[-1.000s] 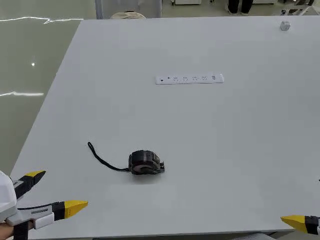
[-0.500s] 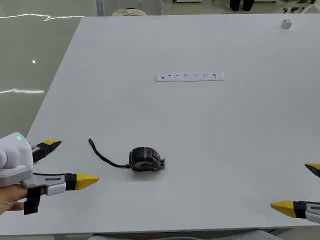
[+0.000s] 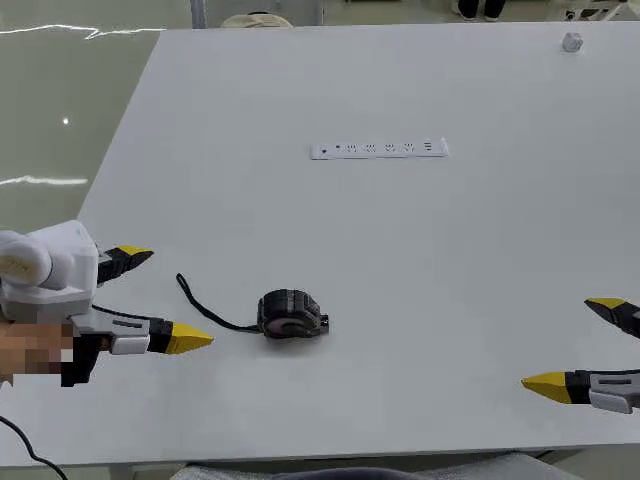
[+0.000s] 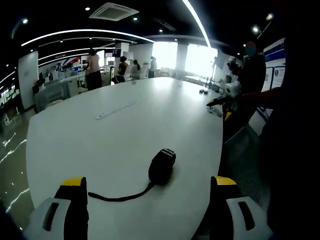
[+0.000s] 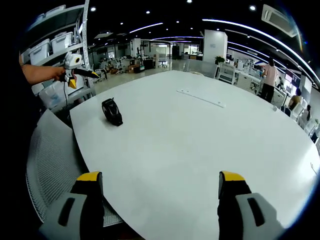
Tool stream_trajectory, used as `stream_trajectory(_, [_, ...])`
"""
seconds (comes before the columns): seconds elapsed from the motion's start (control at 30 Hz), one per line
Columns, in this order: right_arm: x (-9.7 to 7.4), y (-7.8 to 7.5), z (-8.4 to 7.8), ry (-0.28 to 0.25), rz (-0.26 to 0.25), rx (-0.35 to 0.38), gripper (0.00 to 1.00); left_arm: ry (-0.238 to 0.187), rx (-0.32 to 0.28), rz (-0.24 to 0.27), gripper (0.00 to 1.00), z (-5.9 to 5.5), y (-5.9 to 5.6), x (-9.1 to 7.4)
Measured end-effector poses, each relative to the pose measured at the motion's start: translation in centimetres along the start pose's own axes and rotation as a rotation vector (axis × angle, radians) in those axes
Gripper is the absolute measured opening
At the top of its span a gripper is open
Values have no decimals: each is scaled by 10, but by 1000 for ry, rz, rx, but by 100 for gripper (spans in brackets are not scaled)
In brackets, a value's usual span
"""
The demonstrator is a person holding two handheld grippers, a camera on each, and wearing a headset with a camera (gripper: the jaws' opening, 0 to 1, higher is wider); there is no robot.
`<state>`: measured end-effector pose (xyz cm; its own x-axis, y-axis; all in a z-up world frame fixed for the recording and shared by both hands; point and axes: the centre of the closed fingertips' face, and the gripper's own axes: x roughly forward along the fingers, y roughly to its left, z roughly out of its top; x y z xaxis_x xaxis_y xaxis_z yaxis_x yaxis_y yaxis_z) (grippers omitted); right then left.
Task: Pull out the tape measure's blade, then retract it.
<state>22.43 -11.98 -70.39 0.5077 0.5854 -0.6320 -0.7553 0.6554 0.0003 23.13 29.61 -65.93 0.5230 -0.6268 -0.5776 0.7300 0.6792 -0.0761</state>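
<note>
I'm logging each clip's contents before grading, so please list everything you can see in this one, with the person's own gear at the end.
table: one, white, spans the head view
tape measure: one, black, near the table's front edge, left of centre, blade not pulled out
strap: one, black, trailing left from the tape measure, flat on the table
power strip: one, white, mid-table, beyond the tape measure
small object: one, grey, far right corner, too small to identify
chair: one, grey mesh, at the table's near edge
left tool: one, yellow-tipped, open, left of the strap, holding nothing
right tool: one, yellow-tipped, open, front right, holding nothing
</note>
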Motion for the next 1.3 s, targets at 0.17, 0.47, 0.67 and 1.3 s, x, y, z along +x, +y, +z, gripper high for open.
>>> stream_trajectory(0.17, [10, 8, 6, 6, 32, -27, 99, 43, 47, -44, 99, 2, -5, 9])
stream_trajectory(0.47, [24, 13, 33, -21, 86, -56, 98, 103, 125, -113, 99, 11, -12, 24])
stream_trajectory(0.67, [37, 17, 55, -34, 117, -92, 98, 123, 171, -158, 99, 23, -16, 38])
stream_trajectory(1.3, [85, 59, 101, -43, 283, -224, 96, 230, 373, -296, 87, 29, -30, 72])
